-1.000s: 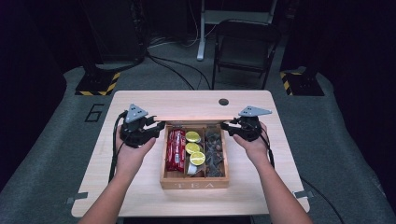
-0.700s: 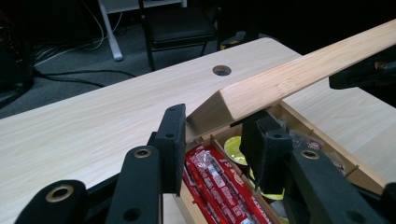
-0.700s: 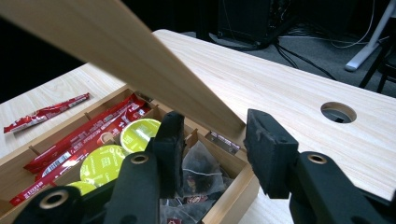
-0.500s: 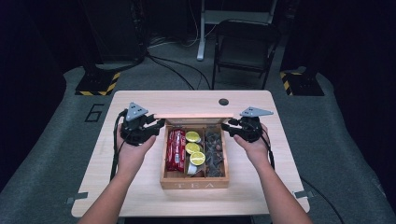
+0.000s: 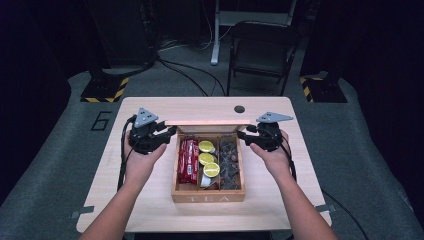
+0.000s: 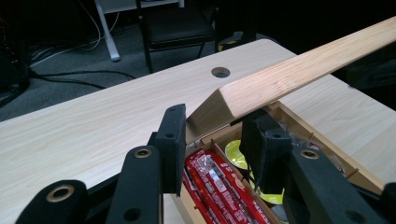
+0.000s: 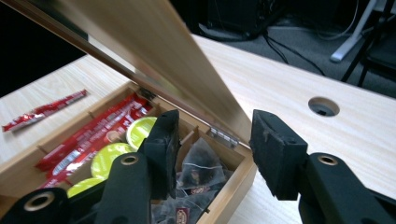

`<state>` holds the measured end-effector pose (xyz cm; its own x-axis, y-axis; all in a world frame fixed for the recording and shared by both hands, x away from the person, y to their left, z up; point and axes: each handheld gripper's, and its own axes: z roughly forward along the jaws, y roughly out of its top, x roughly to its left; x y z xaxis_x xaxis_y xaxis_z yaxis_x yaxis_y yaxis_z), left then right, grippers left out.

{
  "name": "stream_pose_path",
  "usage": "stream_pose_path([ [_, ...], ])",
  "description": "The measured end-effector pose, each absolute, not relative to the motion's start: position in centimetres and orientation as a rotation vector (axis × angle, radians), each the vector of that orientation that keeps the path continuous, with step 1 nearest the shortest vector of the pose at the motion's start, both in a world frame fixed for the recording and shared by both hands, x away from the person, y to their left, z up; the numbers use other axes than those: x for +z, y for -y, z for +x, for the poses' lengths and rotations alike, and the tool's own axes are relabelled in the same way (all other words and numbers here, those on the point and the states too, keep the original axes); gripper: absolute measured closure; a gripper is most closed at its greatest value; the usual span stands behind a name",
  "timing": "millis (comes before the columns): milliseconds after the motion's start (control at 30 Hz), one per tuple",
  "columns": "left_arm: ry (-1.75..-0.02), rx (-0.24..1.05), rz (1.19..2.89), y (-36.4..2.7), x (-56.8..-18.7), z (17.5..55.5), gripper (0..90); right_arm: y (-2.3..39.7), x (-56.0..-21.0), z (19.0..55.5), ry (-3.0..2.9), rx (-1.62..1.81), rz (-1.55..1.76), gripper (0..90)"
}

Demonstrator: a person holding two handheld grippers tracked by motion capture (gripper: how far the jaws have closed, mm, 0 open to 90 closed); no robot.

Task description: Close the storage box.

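Wooden lid (image 5: pixel 207 123) stands raised at the back of the tea box (image 5: pixel 208 192) mid-tabletop. Your right claw (image 7: pixel 215 140) has just been opening, its pads astride the lid's corner; the left claw (image 6: pixel 215 140), half open, brackets the other end. You're likely letting go.

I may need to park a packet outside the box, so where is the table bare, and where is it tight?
Bare wood lies along the table front edge before the tea box, and behind the raised lid around the cable hole. It is tight at the box's two sides, where the left gripper and right gripper flank the lid.
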<state>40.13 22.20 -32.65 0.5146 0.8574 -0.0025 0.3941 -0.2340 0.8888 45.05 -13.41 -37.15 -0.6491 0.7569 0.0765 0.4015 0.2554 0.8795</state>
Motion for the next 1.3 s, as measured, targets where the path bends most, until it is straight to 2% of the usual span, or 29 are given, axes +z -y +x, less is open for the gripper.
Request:
stream_pose_path([
  [633,-1.009,0.649,1.853,-22.2,-34.2,37.9,60.3,13.7,-35.4,40.3,-2.191,1.323,0.881,54.2],
  [1300,-0.983,0.583,1.848,-22.7,-38.2,34.9,55.3,14.1,-37.5,37.2,-2.229,1.333,0.851,53.8],
])
